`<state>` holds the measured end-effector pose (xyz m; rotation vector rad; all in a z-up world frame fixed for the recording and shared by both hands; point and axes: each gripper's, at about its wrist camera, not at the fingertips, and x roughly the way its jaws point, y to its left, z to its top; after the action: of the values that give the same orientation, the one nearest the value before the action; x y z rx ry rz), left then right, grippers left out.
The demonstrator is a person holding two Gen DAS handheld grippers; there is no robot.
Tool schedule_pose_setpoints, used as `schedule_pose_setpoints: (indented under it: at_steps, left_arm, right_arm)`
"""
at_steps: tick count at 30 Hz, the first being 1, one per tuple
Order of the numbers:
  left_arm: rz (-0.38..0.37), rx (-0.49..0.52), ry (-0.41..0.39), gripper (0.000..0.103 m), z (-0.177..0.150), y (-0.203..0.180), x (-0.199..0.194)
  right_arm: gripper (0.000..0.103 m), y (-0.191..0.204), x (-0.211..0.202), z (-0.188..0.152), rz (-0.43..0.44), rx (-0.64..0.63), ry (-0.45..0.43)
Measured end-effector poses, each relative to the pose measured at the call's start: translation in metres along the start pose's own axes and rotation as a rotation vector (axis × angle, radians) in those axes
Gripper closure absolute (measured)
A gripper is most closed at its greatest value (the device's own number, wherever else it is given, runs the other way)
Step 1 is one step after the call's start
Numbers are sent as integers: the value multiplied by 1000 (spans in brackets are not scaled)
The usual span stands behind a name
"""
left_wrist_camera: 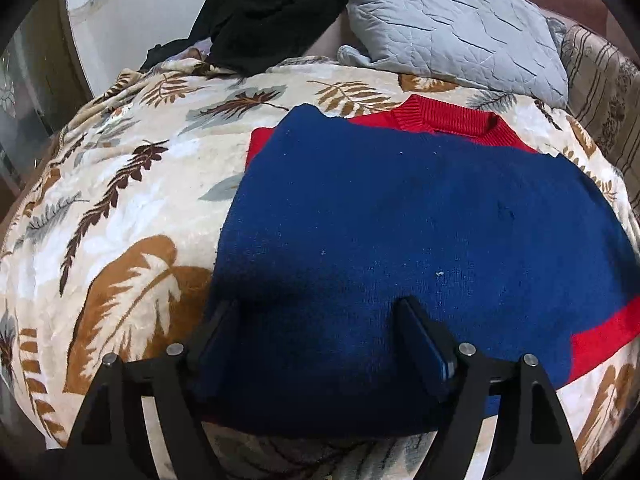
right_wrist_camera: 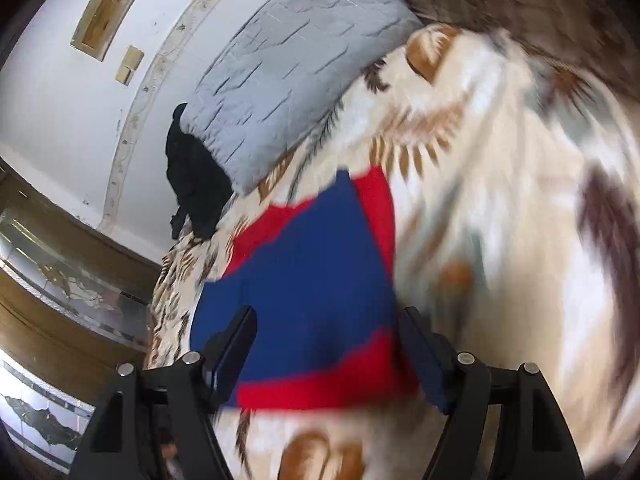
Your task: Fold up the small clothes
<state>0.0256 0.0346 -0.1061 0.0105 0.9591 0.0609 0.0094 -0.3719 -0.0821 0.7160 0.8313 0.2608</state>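
Sweater [left_wrist_camera: 400, 240] collar shows only from the left; both hand-held grippers [left_wrist_camera: 320, 320] [right_wrist_camera: 328, 328] spread above it.

— What is the surface here?
— A bed under a cream blanket [left_wrist_camera: 132, 184] printed with brown and grey leaves.
— And on it?
— A folded blue-and-red sweater [left_wrist_camera: 380, 240], a grey quilted pillow [left_wrist_camera: 452, 20] beyond it, and black clothing [left_wrist_camera: 268, 12] (bunched) beside the pillow.

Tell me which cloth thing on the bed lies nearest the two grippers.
The blue and red sweater, spread flat on the leaf-patterned blanket. The black garment and grey pillow lie beyond it, by the wall.
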Motion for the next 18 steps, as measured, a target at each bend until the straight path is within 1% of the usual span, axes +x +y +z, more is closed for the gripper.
schedule_pose_setpoints:
  at_steps: [2,3,4,5,6,7,8,11,12,13,14,15,16,17,18]
  left_arm:
    - [-9,-5,5,22,1,2,1]
    - [-11,-4,6,21,1,2,1]
    - [-10,-1,5,21,1,2,1]
    - [-10,0,4,21,1,1,1]
    - [-13,1,2,20,0,2,2]
    - [-14,1,1,20,0,2,2]
    - [-21,3,-2,20,0,3,2]
    - [-26,7,-12,19,-2,3,2]
    - [-26,8,-18,19,-3,2,2]
    - [-20,12,-18,18,-2,1,3]
    - [-17,15,-14,18,-2,0,3]
    - [-22,12,-13,18,-2,1,2]
    - [-30,9,-10,18,-2,2,2]
    - [-35,10,-7,18,-2,3,2]
    - [-36,11,-6,18,-1,3,2]
  right_arm:
    - [26,-2,35,28,-40,4,31]
    - [26,-5,60,44,-63,-8,80]
    - [26,-10,72,49,-80,-4,105]
    - [28,-16,87,54,-93,13,146]
    - [33,-18,104,58,-102,3,194]
    - [78,-14,106,60,-136,-21,193]
    - [86,-8,105,63,-131,-21,213]
    - [87,18,78,66,-148,-99,126]
    - [87,18,78,64,-177,-117,118]
    - [87,11,88,60,-234,-120,143]
    - [84,-8,104,55,-253,-59,186]
    - [82,-19,101,54,-201,4,152]
    - [76,-23,96,54,-167,39,132]
    - [66,-24,89,55,-149,75,116]
    - [57,-23,83,54,-161,83,105]
